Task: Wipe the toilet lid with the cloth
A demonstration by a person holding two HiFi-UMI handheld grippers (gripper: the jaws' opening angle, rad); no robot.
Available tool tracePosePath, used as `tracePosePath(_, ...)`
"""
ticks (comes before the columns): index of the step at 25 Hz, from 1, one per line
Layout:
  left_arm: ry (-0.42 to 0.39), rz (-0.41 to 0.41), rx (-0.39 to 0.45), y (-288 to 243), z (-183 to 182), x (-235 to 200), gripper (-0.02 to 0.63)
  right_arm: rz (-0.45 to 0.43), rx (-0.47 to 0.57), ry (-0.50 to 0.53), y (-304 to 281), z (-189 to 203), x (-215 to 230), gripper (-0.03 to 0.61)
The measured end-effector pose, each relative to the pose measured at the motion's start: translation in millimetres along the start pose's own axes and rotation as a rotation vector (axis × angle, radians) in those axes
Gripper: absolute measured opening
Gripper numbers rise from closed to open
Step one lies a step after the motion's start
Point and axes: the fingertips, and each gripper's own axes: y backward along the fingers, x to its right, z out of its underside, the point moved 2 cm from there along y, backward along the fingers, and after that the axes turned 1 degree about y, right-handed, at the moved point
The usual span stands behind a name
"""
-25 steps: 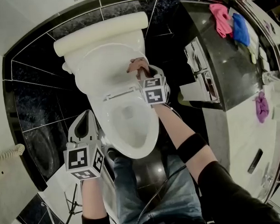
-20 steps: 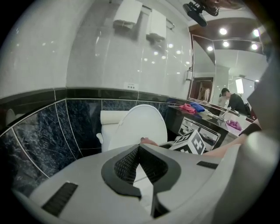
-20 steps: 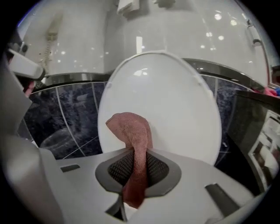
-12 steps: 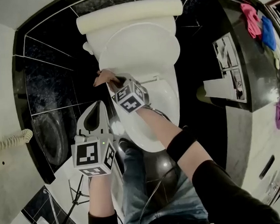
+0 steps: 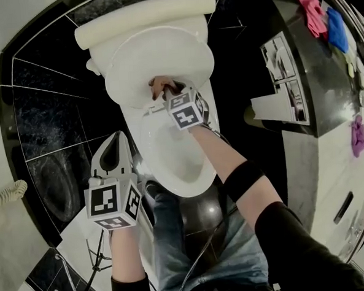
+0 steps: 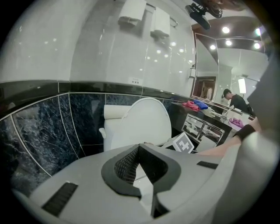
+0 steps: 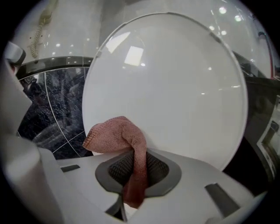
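The white toilet lid [image 5: 158, 54] stands raised against the tank [image 5: 143, 18]. My right gripper [image 5: 168, 92] is shut on a pinkish-brown cloth [image 5: 158, 83] and holds it against the lid's lower middle, just above the bowl [image 5: 173, 157]. In the right gripper view the cloth [image 7: 117, 133] bunches out over the jaws [image 7: 135, 168], with the lid [image 7: 175, 87] close ahead. My left gripper [image 5: 116, 143] hangs shut and empty to the left of the bowl, off the toilet. The left gripper view looks past the left gripper [image 6: 140, 168] at the lid [image 6: 146, 120].
Dark marble tiles [image 5: 44, 101] line the wall behind and left of the toilet. A dark vanity [image 5: 299, 54] on the right carries pink [image 5: 314, 11], blue [image 5: 337, 31] and purple [image 5: 358, 134] cloths. The person's jeans-clad legs [image 5: 194, 245] stand in front of the bowl.
The right gripper swept the cloth from the lid's lower right to its lower left edge, then back to the lower middle. The left gripper sank slightly beside the bowl.
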Motion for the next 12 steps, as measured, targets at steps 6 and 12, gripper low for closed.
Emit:
tracePosePath(6, -0.004, 0.039, 0.009, -13, -6, 38, 0.000, 0.170, -0.026, -0.103, 39, 27, 96, 0.066)
tracePosePath(12, -0.001, 0.044, 0.005, -15, -10, 53, 0.000, 0.255, -0.022, -0.195, 69, 45, 132, 0.066)
